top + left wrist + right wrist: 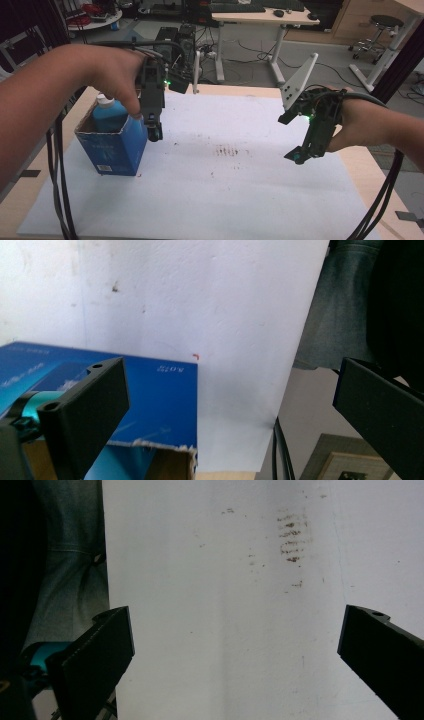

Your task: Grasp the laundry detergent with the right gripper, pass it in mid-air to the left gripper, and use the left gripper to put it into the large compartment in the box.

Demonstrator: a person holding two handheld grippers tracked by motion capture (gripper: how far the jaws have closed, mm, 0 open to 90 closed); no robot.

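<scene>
A blue carton [117,145] with a torn-open top stands on the left of the white sheet [225,190]. Inside it is a blue bottle [109,116] with a white cap [104,100]. My left gripper [154,131] points down at the carton's right edge, just above its rim. In the left gripper view its jaws [227,375] are open with nothing between them, and the carton [165,400] lies under the left jaw. My right gripper [300,155] hovers over the sheet's right side. It is open and empty [235,620].
Brown smudges [230,150] mark the middle of the sheet and also appear in the right gripper view [292,540]. Black cables [57,190] hang at the table's left and right front. Past the table's far edge are a desk [260,17] and a stool [385,22].
</scene>
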